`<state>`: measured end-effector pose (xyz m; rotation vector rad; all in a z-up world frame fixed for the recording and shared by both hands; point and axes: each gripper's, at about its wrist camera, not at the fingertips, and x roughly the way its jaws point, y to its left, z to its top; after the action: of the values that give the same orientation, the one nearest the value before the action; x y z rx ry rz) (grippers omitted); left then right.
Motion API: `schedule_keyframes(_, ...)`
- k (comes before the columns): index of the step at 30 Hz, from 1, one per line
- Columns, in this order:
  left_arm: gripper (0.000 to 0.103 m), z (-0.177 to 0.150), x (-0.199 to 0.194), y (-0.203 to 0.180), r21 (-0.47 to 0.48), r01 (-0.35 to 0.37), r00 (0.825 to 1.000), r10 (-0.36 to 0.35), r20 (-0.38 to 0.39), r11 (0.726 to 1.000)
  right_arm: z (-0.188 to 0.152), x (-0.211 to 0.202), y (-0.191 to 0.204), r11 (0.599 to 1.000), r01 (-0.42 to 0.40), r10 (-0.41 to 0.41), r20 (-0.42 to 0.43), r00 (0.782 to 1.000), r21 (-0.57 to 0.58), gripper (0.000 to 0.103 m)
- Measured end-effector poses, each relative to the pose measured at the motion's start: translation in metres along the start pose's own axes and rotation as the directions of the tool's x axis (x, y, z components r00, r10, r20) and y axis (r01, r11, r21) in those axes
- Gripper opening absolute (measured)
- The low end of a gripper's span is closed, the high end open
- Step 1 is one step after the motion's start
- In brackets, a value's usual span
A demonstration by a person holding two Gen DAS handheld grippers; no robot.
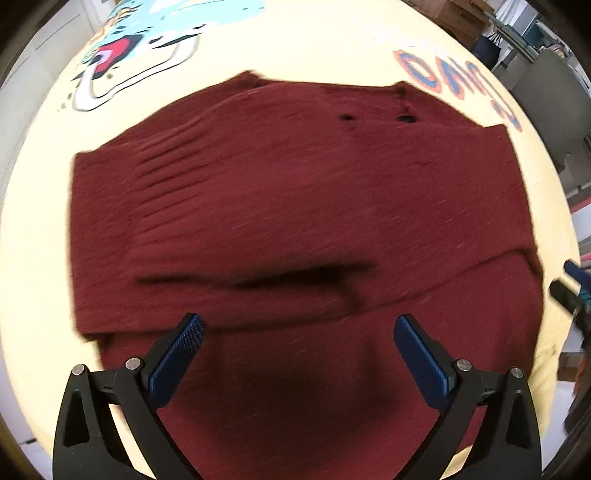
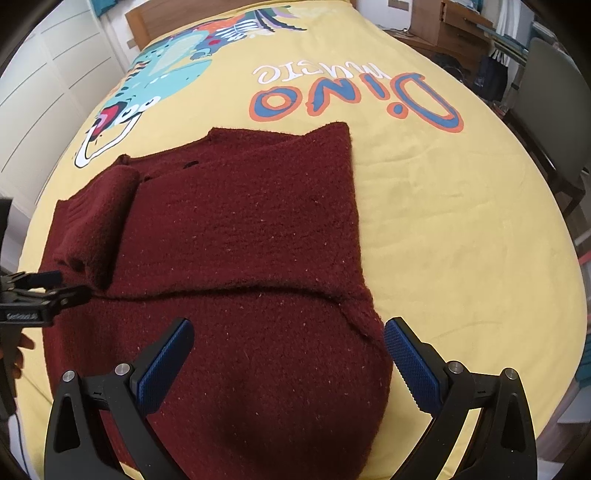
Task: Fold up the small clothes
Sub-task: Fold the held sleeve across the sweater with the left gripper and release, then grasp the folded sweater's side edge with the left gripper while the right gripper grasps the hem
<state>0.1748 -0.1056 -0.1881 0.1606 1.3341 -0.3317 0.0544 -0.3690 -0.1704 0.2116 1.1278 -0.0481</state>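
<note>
Left gripper (image 1: 298,332) gapes wide, empty, over the near fold of the maroon knit sweater (image 1: 280,206) on the bed (image 2: 461,221); right gripper (image 2: 289,338), likewise spread, straddles its right edge.

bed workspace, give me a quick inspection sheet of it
surface: yellow bedspread with dinosaur print and "Dino" lettering
job's things: maroon sweater lying flat, partly folded, one sleeve laid over the body
clutter: nothing seen
grippers: left tongs open over the sweater, holding nothing; right tongs open at the sweater's near edge, holding nothing
cables: thin dark cord at the left edge, right wrist view
surroundings: white wardrobe, wooden headboard, chair, dark bag
</note>
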Motion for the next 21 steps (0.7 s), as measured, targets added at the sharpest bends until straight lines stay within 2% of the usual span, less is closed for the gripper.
schedule_keyframes(3,0.101,-0.011,-0.008,0.025,-0.003,-0.011,1.000,0.011,0.000,1.000,-0.001,0.001,0.002,1.000,-0.002,0.002,-0.001,1.000,0.001,0.102)
schedule_keyframes(8,0.101,-0.027,-0.014,0.076,-0.020,-0.092,0.996,0.092,0.012,0.996,-0.001,0.006,0.011,1.000,-0.006,0.006,-0.015,1.000,-0.020,0.102)
schedule_keyframes(12,0.101,-0.032,-0.010,0.105,-0.059,-0.102,0.994,0.104,0.030,0.993,0.001,0.009,0.023,0.999,-0.009,0.008,-0.022,1.000,-0.042,0.102)
schedule_keyframes(19,0.100,-0.028,0.014,0.120,-0.099,-0.131,0.989,0.137,0.055,0.986,0.001,0.014,0.045,0.996,-0.013,0.010,-0.039,0.999,-0.085,0.102)
schedule_keyframes(21,0.095,-0.026,0.021,0.119,-0.103,-0.123,0.990,0.130,0.059,0.987,0.002,0.015,0.051,0.995,-0.009,0.004,-0.045,0.999,-0.104,0.102)
